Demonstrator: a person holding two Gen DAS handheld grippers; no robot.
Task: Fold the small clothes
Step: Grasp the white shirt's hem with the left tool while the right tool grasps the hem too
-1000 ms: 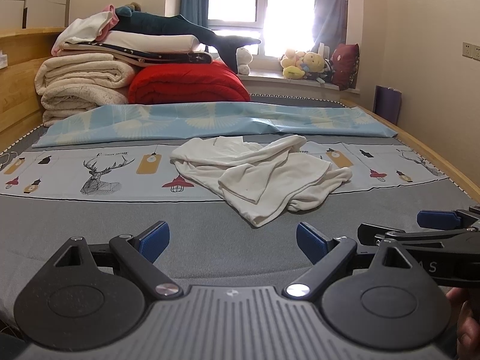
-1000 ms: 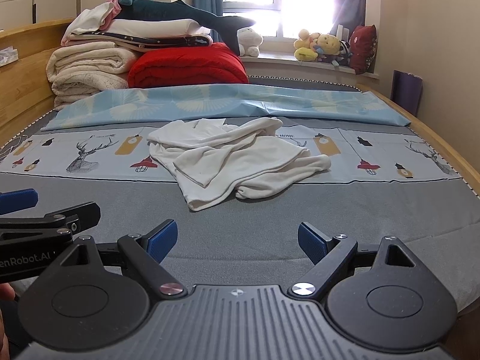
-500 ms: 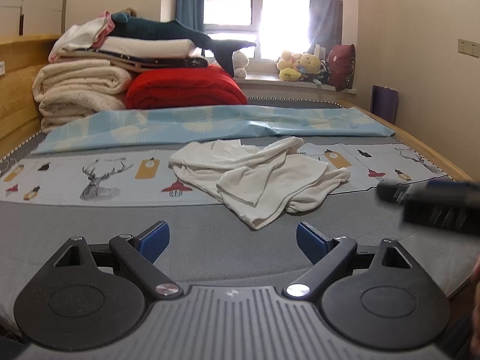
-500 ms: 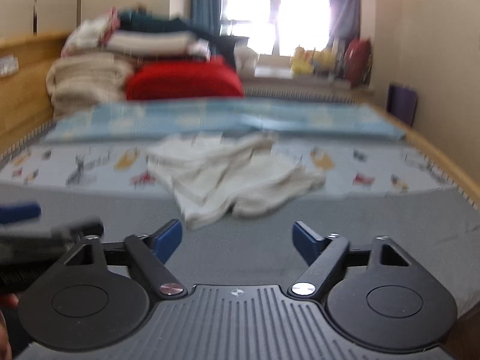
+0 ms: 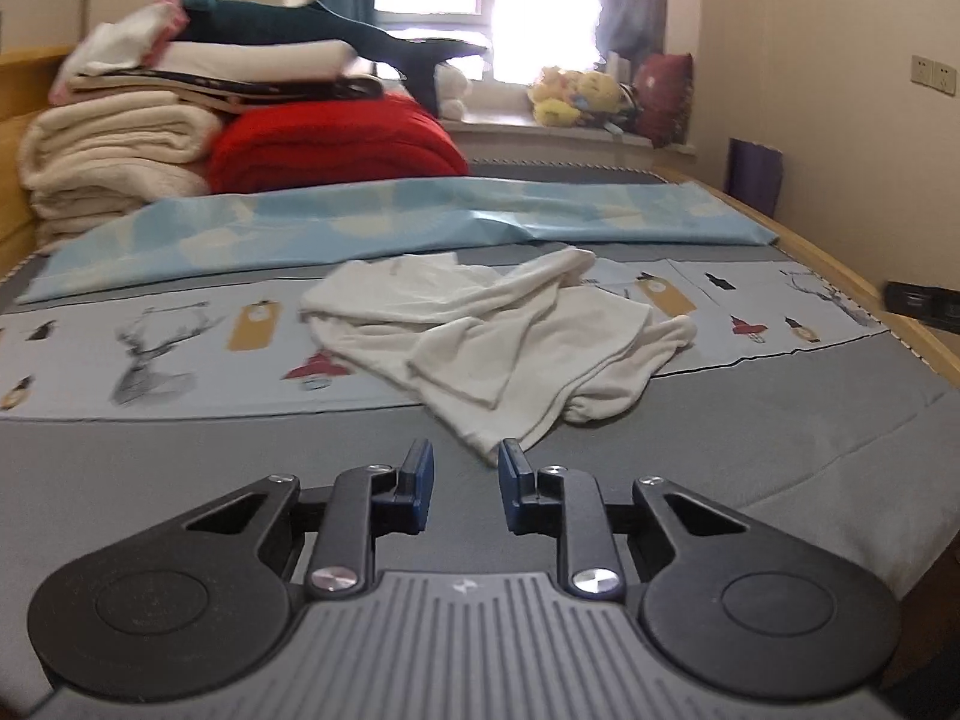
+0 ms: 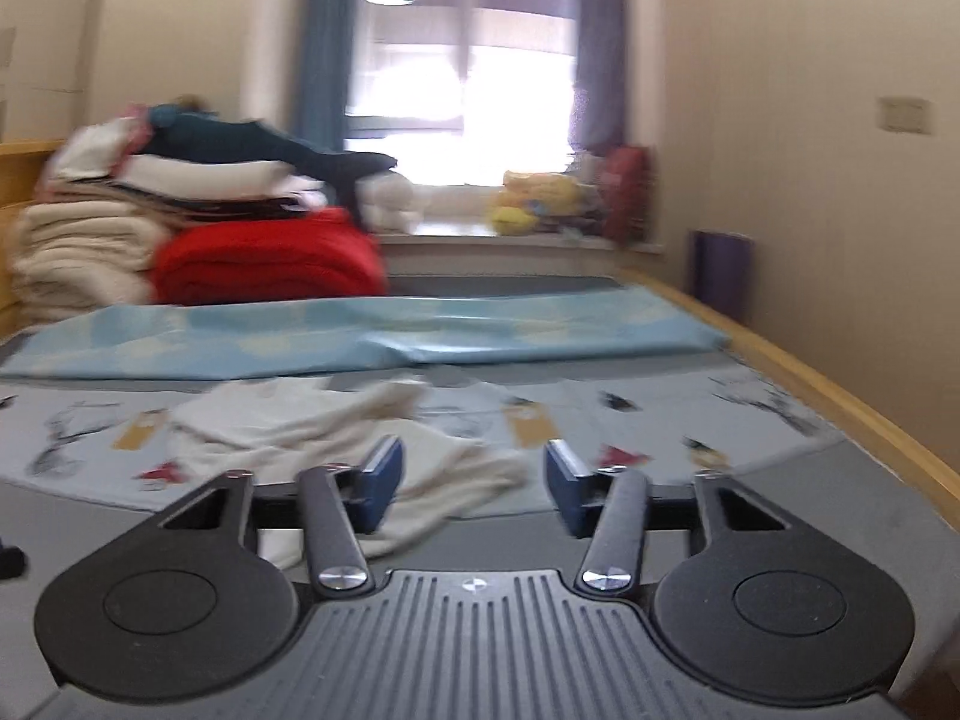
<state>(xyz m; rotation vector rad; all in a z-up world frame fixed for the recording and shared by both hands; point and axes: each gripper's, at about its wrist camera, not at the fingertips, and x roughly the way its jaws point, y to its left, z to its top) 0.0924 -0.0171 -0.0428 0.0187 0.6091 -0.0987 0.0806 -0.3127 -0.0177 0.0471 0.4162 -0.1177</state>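
A small white garment (image 5: 498, 336) lies in a crumpled heap on the bed (image 5: 240, 468), partly on a strip of cloth with deer pictures (image 5: 150, 354) and partly on the grey cover. It is not folded at all yet. One sleeve-like part lies across the top, and a pointed corner sticks out toward the camera.

The left hand-held gripper (image 5: 462, 477) is low, just near that pointed corner. Its blue pads (image 5: 420, 474) are close together with only a small gap, and nothing is between them. The right hand-held gripper (image 6: 471, 489) is over the right side of the garment (image 6: 312, 438). Its jaws are wider apart and also hold nothing. That view is blurry, so it is hard to tell how close it is to the cloth.

What could go wrong? The left gap looks too small. It might push the corner away and not catch it. The garment is bunched in layers, so a pinch could grab two layers at once, or grab the grey cover too. Then the whole heap would lift up in a lump and not spread flat. If the right side moves fast, it might miss the edge.
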